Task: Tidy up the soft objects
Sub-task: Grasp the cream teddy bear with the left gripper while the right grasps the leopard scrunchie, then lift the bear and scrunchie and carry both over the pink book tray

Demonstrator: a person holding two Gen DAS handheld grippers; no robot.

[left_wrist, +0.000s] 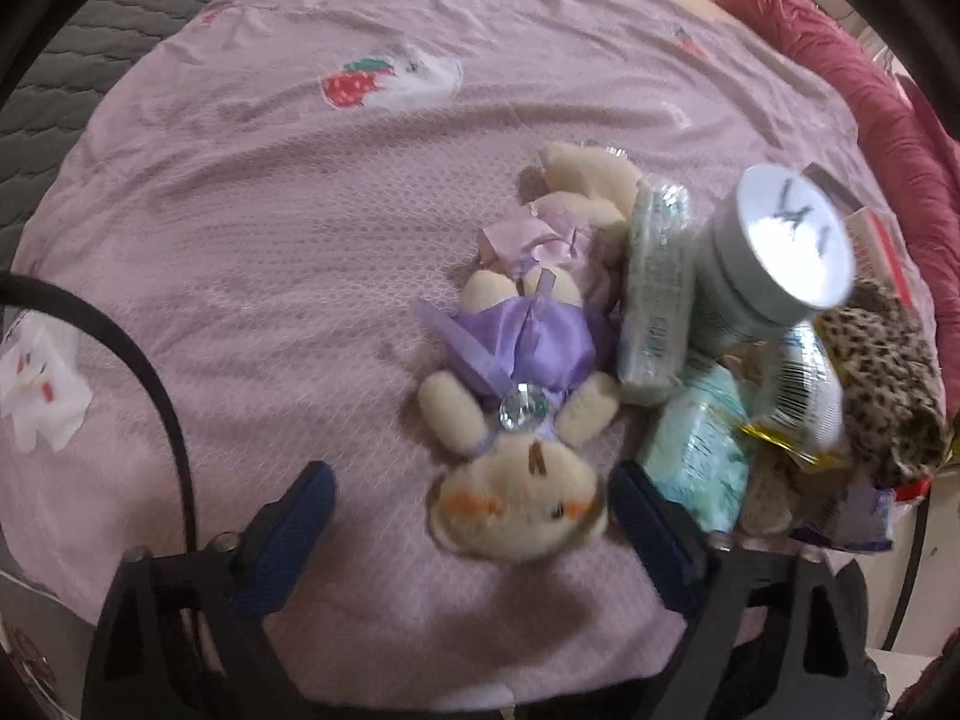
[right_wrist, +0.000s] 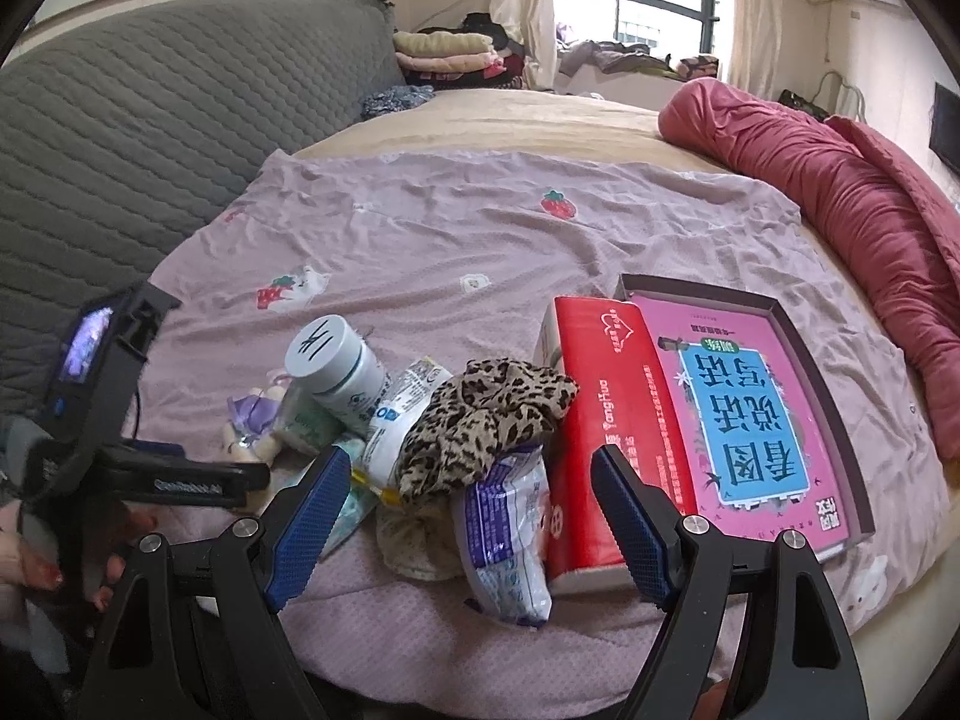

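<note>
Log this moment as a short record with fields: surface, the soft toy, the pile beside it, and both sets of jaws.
surface: pink sheet with strawberry prints, spread over a bed
soft toy: cream plush bear in a purple dress, lying flat, head toward the camera
left gripper: jaws open, one on each side of the bear's head, pads not pressing it
pile: white-lidded bottle, leopard-print cloth, tissue packs, red pack
box: open, holding a pink book
right gripper: jaws open, holding nothing, aimed at the pile
</note>
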